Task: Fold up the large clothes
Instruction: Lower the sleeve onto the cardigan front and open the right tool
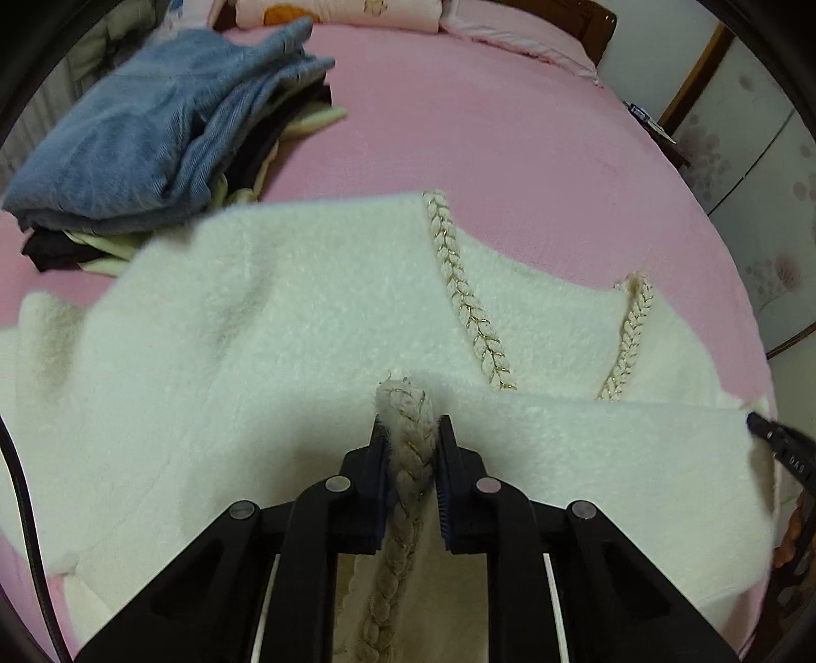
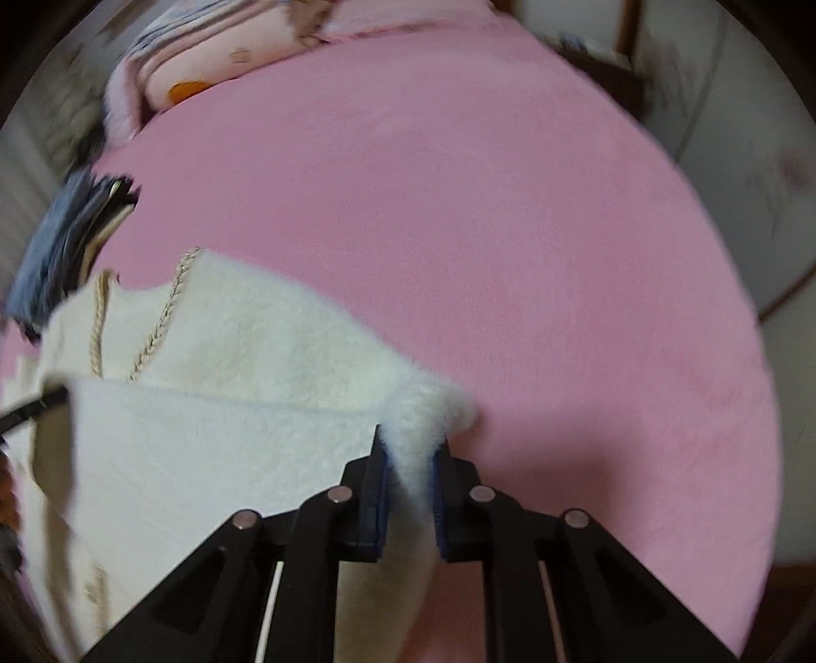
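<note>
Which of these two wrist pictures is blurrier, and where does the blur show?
Right wrist view is blurrier: the white fuzzy garment and the pile of folded clothes smear at the left edge. Left wrist view is mostly sharp, soft only along the garment's left edge; both bend the pink bed fisheye-round.

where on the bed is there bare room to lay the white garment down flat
Bare pink sheet runs from the white garment up to the pillows and across to the far bed edge. It is crowded on the side with the pile of folded clothes, which reaches almost to the garment.
</note>
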`<state>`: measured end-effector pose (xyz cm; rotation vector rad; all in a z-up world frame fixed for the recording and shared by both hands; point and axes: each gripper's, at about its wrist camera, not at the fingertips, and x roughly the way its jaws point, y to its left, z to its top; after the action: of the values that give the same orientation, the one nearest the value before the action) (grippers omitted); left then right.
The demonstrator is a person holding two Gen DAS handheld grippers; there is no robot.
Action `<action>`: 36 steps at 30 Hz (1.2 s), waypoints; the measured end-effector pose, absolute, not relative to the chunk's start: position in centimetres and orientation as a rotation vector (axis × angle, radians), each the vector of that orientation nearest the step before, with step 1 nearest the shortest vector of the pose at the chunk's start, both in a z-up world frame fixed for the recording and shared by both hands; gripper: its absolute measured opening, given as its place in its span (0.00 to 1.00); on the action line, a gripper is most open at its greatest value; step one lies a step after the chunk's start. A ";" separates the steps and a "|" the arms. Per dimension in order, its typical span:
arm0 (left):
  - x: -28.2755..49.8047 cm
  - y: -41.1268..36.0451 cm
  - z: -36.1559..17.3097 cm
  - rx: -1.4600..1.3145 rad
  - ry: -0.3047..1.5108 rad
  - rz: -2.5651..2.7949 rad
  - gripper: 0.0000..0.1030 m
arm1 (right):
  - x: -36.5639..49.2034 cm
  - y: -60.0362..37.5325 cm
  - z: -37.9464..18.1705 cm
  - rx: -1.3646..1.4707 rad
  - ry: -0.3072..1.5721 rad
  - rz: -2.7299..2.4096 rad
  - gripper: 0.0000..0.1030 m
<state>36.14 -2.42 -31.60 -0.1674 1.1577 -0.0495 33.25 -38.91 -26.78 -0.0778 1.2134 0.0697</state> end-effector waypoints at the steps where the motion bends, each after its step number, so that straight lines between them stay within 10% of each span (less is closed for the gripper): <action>1: 35.7 -2.8 -32.0 -0.147 1.158 -0.026 0.13 | 33.2 -38.4 -26.8 -0.118 1.197 0.069 0.12; 10: 35.9 -4.2 -31.6 -0.099 1.181 0.055 0.28 | 32.8 -37.9 -28.0 -0.193 1.235 -0.044 0.32; 21: 28.5 -6.7 -26.4 -0.097 1.075 0.044 0.30 | 23.2 -32.7 -21.4 -0.058 1.112 0.067 0.32; 29: 27.4 -6.1 -33.1 -0.076 1.204 0.093 0.30 | 18.8 -34.0 -27.4 -0.172 1.187 -0.018 0.02; 36: 27.1 -7.0 -33.3 -0.027 1.206 0.111 0.31 | 19.5 -35.3 -28.7 -0.161 1.209 -0.011 0.00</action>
<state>27.07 -7.01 -33.28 -0.0270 1.2064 0.1109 19.47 -35.32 -28.70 -0.1611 1.2091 -0.0107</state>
